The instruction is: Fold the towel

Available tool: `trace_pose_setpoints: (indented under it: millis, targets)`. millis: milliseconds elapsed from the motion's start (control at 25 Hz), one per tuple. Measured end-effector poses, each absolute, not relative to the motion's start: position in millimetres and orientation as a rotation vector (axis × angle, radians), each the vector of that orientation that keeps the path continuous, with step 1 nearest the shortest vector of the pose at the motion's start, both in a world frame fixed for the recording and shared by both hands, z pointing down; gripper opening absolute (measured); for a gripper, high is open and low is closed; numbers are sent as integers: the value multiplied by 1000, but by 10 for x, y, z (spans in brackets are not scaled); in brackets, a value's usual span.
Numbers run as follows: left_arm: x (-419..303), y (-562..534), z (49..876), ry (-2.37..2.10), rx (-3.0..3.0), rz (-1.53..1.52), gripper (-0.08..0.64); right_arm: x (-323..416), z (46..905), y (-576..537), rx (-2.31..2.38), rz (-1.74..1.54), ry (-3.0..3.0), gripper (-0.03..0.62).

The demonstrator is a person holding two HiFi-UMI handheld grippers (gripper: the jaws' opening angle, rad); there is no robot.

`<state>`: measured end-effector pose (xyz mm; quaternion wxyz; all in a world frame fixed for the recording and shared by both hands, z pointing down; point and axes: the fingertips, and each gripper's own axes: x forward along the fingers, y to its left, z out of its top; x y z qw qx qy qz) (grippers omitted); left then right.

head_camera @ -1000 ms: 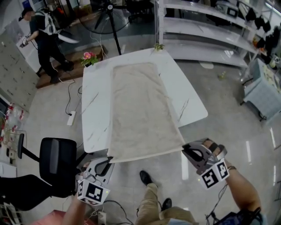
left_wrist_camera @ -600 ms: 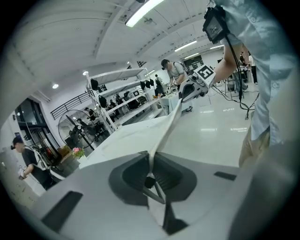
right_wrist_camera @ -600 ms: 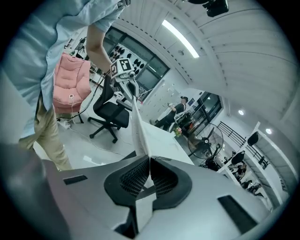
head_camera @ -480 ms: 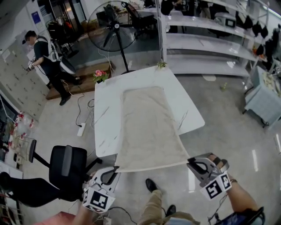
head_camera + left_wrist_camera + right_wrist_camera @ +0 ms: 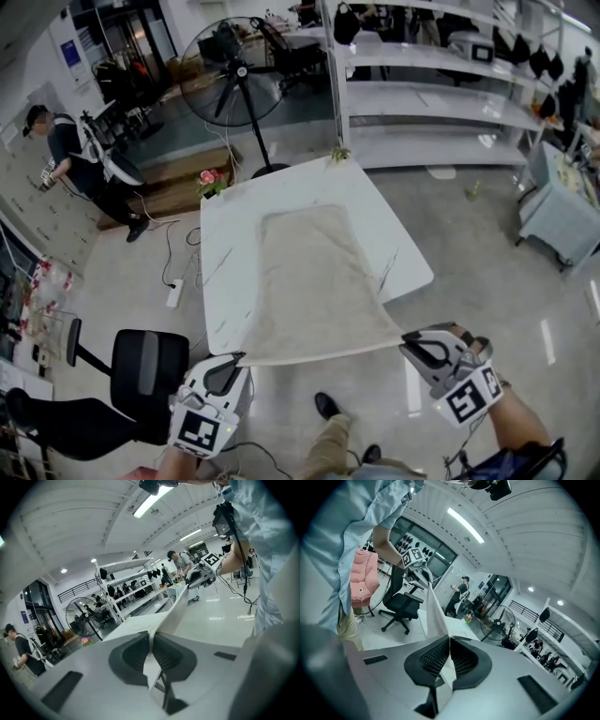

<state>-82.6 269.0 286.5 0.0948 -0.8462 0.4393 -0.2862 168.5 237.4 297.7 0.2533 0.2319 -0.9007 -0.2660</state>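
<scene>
Since the earlier frame, the near edge of the towel (image 5: 314, 281) had been lifted clear of the near rim of the tabletop (image 5: 225, 234), and both grippers had been raised with it. The towel was laid lengthwise down the middle of the white tabletop, its far end flat and its near edge drawn taut in the air between the two grippers. Its near left corner was pinched in the closed jaws of the left gripper (image 5: 232, 364), and its near right corner in the closed jaws of the right gripper (image 5: 410, 341). In each gripper view only a thin tongue of cloth was seen past the pads.

That shallow hold was judged the main risk. Were the edge pulled tighter or swung forward quickly, a corner could be dragged out of the pads and dropped towards the floor (image 5: 487, 281). A second risk was judged to lie in uneven travel: were one gripper carried ahead of the other, the fold would be laid askew and the edges left unmatched. Were the edge carried too low, the far half could be pushed along the smooth tabletop and bunched rather than covered.
</scene>
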Motion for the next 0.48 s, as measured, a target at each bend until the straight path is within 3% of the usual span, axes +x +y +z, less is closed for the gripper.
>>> trace_pose_setpoints:
  millis: [480]
  targets:
    - [-1019, 1452, 2466, 1350, -2481, -733, 25, 1486, 2526, 1178, 716, -719, -2508, 25]
